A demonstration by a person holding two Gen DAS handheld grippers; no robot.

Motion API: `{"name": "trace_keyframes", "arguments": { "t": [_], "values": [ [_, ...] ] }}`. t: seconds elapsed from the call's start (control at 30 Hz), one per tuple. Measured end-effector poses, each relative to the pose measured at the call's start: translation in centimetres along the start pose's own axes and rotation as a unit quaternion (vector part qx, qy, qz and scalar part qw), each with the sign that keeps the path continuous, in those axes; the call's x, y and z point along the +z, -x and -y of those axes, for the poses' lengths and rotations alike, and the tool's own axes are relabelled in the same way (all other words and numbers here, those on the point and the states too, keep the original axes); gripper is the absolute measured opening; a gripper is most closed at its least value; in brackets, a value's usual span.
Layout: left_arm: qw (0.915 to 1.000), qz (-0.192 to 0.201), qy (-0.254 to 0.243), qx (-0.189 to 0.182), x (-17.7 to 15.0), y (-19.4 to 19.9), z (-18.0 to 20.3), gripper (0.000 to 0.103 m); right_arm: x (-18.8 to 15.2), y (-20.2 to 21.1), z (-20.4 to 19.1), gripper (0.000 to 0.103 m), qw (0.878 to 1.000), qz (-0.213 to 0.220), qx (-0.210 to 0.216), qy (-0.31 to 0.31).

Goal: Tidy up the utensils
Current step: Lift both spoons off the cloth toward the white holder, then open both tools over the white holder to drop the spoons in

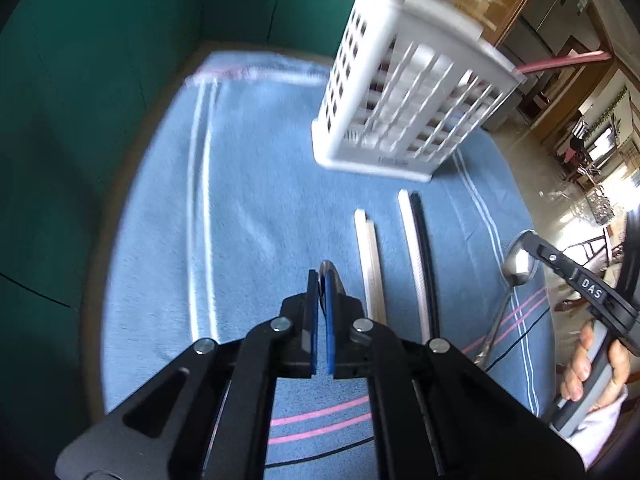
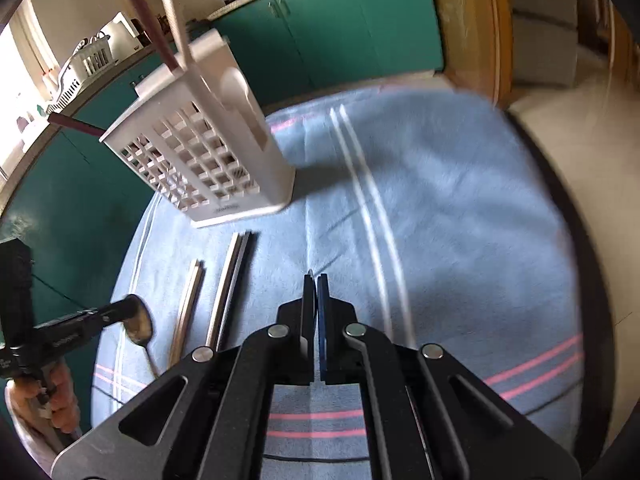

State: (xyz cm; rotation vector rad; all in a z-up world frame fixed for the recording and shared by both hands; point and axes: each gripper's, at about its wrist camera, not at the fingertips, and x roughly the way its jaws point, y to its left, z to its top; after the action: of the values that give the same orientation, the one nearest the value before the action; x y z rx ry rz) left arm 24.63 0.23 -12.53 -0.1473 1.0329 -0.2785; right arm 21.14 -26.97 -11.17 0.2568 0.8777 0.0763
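Observation:
A white slotted utensil caddy (image 1: 404, 92) (image 2: 200, 148) stands on a blue towel (image 1: 260, 184) (image 2: 440, 200), with chopsticks and a white spoon (image 2: 236, 88) standing in it. In front of it lie a pale chopstick pair (image 1: 370, 256) (image 2: 188, 308) and a white-and-black pair (image 1: 418, 256) (image 2: 230, 280). My left gripper (image 1: 321, 280) is shut on a thin metal utensil (image 1: 336, 276) whose tip shows past the pads. My right gripper (image 2: 315, 284) is shut, with a thin pale edge between its pads; what it is I cannot tell. A metal spoon (image 1: 518, 262) (image 2: 138, 322) lies beside the other gripper in each view.
Green cabinet doors (image 1: 100, 80) (image 2: 340, 20) stand behind the table. A wooden frame (image 2: 472, 20) and a tiled floor are off the table's right edge. A white dish rack (image 2: 86, 64) sits on a far counter. A black cable (image 1: 516, 340) runs over the towel's front.

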Motion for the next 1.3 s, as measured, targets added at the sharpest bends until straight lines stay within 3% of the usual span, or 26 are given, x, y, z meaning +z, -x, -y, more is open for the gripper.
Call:
{"name": "trace_keyframes", "arguments": {
  "t": [0.1,0.2,0.4,0.5,0.6,0.7,0.8,0.93,1.0,1.13,1.3],
  "values": [
    [0.9979,0.058,-0.014,0.026,0.5,3.4,0.8,0.002,0.7,2.4,-1.8,0.002,0.997,0.044,-0.056,0.036],
    [0.9913,0.113,-0.032,0.058,1.3,6.6,1.6,0.003,1.4,3.9,-3.0,0.002,0.994,0.067,-0.069,0.06],
    [0.9748,0.205,-0.054,0.07,4.3,12.7,3.1,0.002,4.6,7.3,-6.6,0.002,0.982,0.129,-0.09,0.107],
    [0.959,0.26,-0.068,0.089,6.3,16.1,4.0,0.003,6.7,8.9,-8.7,0.002,0.97,0.174,-0.106,0.13],
    [0.9343,0.326,-0.081,0.119,8.6,19.5,5.3,0.003,9.1,10.3,-10.9,0.002,0.958,0.215,-0.12,0.147],
    [0.9187,0.359,-0.089,0.138,11.2,21.7,6.4,0.003,11.9,11.1,-12.9,0.002,0.943,0.255,-0.134,0.164],
    [0.9191,0.362,-0.083,0.131,14.3,22.4,6.9,0.003,14.8,11.0,-14.8,0.002,0.928,0.285,-0.156,0.181],
    [0.9203,0.354,-0.081,0.145,17.6,20.1,7.3,0.003,18.0,6.8,-16.0,0.002,0.917,0.274,-0.208,0.202],
    [0.921,0.351,-0.083,0.148,18.2,18.5,7.3,0.003,18.5,4.2,-15.8,0.002,0.917,0.26,-0.218,0.207],
    [0.9351,0.318,-0.069,0.14,19.6,14.5,6.5,0.003,18.6,0.8,-15.2,0.002,0.919,0.247,-0.225,0.209],
    [0.938,0.293,-0.081,0.166,20.2,10.2,6.4,0.003,18.1,-0.5,-14.5,0.002,0.924,0.246,-0.207,0.205]
  ]
}}
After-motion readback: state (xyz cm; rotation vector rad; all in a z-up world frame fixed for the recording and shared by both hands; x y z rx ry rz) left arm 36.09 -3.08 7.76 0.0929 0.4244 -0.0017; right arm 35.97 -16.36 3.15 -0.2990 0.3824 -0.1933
